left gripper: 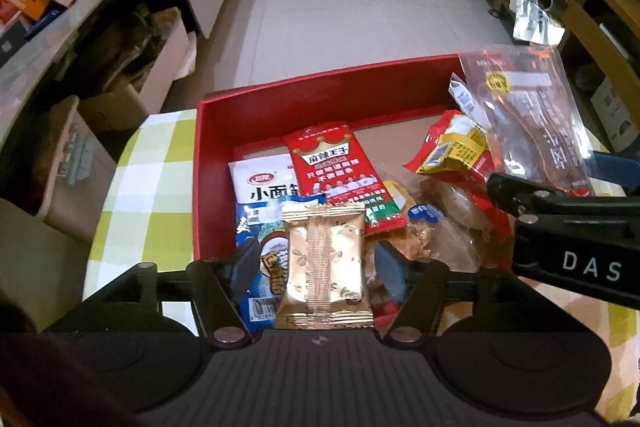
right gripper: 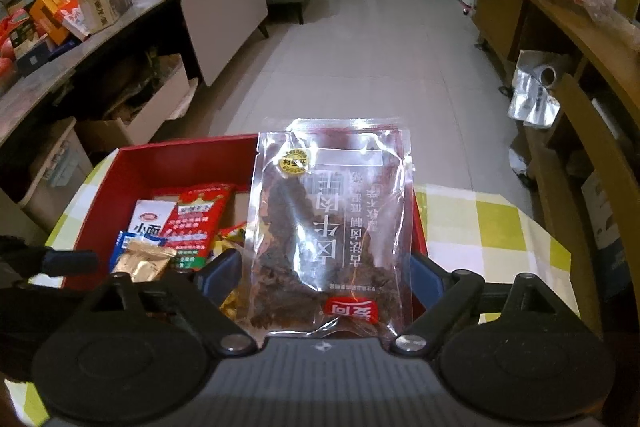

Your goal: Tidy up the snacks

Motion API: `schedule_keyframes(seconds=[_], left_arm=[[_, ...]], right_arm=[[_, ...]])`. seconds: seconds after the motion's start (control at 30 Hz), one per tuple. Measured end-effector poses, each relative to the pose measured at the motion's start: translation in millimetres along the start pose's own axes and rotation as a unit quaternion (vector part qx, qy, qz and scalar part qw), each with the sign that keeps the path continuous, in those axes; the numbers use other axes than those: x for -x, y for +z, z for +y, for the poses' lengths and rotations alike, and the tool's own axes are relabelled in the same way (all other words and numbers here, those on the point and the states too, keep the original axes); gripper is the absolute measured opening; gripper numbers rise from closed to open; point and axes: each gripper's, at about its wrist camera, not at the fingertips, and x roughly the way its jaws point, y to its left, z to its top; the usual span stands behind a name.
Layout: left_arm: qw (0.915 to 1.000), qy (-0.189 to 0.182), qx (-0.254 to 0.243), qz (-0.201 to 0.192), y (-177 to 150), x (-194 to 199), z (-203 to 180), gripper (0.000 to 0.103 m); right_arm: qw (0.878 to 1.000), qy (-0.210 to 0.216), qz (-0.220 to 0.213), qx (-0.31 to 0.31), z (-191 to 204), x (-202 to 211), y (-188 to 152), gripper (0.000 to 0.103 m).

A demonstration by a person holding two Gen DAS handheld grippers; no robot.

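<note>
Carrying snacks boxward: left tongs [left gripper: 316,267] gripping gold packet [left gripper: 325,267], right tongs [right gripper: 320,271] gripping clear jerky pouch [right gripper: 328,223]; next, releasing both into red box [left gripper: 320,95] ahead.

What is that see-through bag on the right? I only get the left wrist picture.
Observer: The right hand-held gripper holds that clear bag; its blue fingers sit at both side edges.
Operator: What's inside?
Observer: Dark, jerky-like pieces, mostly on one side.
Operator: Any sticker?
Observer: A red label at the end nearest the gripper.
</note>
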Motion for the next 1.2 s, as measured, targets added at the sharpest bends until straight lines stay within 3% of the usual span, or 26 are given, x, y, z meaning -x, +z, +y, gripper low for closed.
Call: schedule_keyframes(seconds=[0.03, 0.23, 0.33, 0.6, 0.83, 1.2], left_arm=[[1.0, 0.001, 0.001, -0.002, 0.5, 0.7, 0.1, 0.079], [0.9998, -0.003, 0.016, -0.007, 2.7, 5.0, 4.8, 0.08], [0.9997, -0.001, 0.02, -0.013, 4.0, 5.5, 6.4, 0.088], [0.9997, 0.0, 0.017, -0.015, 1.9, 9.8, 5.0, 0.088], [0.9989, 0.0, 0.031, -0.034, -4.7, 29.0, 11.7, 0.093], [0.9979, -0.003, 0.023, -0.061, -32.3, 61.0, 3.2, 0.098]], right_arm=[[1.0, -0.001, -0.001, -0.002, -0.7, -0.6, -0.3, 0.094], [1.0, 0.0, -0.012, -0.02, -5.0, -5.1, 4.2, 0.099], [1.0, 0.008, -0.015, -0.011, -2.4, -4.5, 5.3, 0.103], [0.999, -0.016, -0.036, -0.026, -10.6, 16.3, 5.5, 0.103], [0.998, -0.045, -0.032, -0.032, -13.6, 41.0, -9.6, 0.103], [0.997, -0.054, -0.031, -0.042, -10.8, 81.7, -44.0, 0.103]])
